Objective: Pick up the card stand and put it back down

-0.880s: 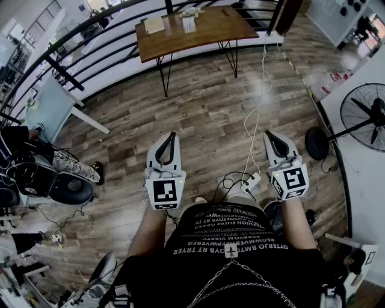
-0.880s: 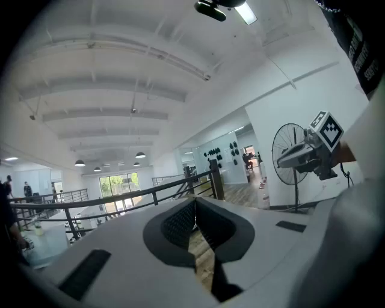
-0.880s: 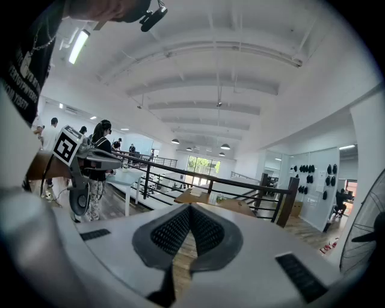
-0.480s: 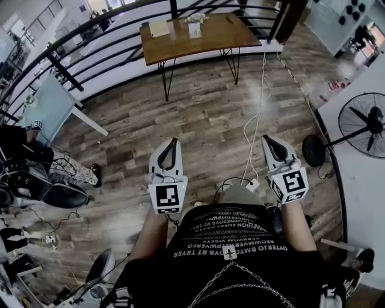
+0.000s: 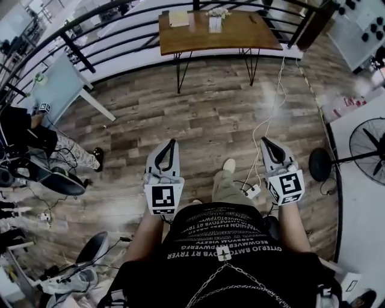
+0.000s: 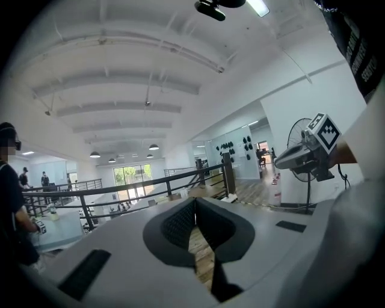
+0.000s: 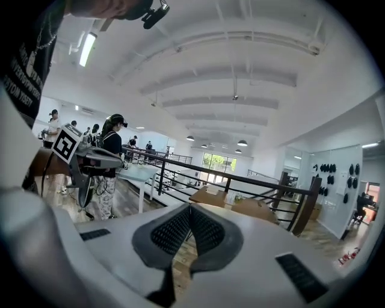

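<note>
A wooden table (image 5: 240, 35) stands far ahead by the railing. On it are a small white upright item (image 5: 215, 24), too small to tell as the card stand, and a pale flat book (image 5: 178, 18). My left gripper (image 5: 173, 142) and right gripper (image 5: 264, 141) are held side by side at waist height over the wood floor, well short of the table. Both are shut, tips touching, with nothing between them. The left gripper view shows its jaws (image 6: 194, 200) met, and the right gripper view shows its jaws (image 7: 190, 206) met, with the table (image 7: 246, 209) beyond.
A black railing (image 5: 120, 36) runs behind the table. A floor fan (image 5: 367, 144) stands at the right. A white cable and power strip (image 5: 253, 191) lie by my feet. At the left are a pale blue table (image 5: 57, 90), a seated person (image 5: 36, 141) and chairs.
The table has shifted rightward in the head view and a foot has stepped forward between the grippers. Both grippers stay shut and level in front of the body.
</note>
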Demonstrator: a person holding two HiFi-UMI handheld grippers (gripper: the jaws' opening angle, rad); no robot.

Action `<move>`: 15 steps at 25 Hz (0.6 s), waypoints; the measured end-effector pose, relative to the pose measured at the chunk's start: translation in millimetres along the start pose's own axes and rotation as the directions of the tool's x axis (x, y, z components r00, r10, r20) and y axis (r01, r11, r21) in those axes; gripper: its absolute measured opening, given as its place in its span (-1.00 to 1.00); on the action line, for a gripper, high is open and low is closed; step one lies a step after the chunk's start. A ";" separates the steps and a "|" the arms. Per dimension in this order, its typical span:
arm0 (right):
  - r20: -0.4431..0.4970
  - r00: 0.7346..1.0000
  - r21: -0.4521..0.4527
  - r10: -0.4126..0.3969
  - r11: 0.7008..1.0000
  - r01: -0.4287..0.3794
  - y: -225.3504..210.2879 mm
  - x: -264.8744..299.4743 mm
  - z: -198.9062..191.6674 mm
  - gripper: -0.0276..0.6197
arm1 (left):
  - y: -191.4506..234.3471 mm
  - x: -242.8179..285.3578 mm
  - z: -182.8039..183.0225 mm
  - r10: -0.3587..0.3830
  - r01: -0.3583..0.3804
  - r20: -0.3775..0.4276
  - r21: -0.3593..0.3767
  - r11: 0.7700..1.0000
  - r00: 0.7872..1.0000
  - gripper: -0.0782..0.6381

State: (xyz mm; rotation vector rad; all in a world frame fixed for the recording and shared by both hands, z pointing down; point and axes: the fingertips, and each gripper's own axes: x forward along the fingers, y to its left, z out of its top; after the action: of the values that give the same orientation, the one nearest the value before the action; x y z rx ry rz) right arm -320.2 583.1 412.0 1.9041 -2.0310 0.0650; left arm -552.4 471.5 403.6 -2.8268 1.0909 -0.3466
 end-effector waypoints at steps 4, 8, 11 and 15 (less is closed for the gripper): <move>-0.004 1.000 0.044 0.030 0.999 -0.029 -33.3 34.0 -12.3 -0.87 | -2.5 30.8 9.0 0.009 -0.009 -0.026 0.011 1.000 1.000 -0.70; 0.020 0.998 0.051 0.062 0.997 -0.063 -77.0 59.3 -5.6 -0.87 | -10.8 78.3 31.2 0.022 -0.021 -0.043 0.013 1.000 0.999 -0.70; 0.031 0.997 0.044 0.065 0.997 -0.067 -112.5 77.6 -8.5 -0.87 | -23.3 118.7 39.5 -0.002 0.002 -0.047 -0.012 1.000 0.999 -0.70; -0.008 0.998 0.084 0.065 0.994 -0.064 -156.7 92.8 -30.2 -0.86 | -49.9 166.4 35.5 -0.064 0.061 -0.082 -0.045 0.997 0.995 -0.70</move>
State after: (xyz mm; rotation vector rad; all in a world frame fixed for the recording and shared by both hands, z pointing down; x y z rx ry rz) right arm -163.7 487.8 434.5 1.8823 -2.1129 0.1787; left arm -391.7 396.8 407.0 -2.9134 1.0383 -0.4554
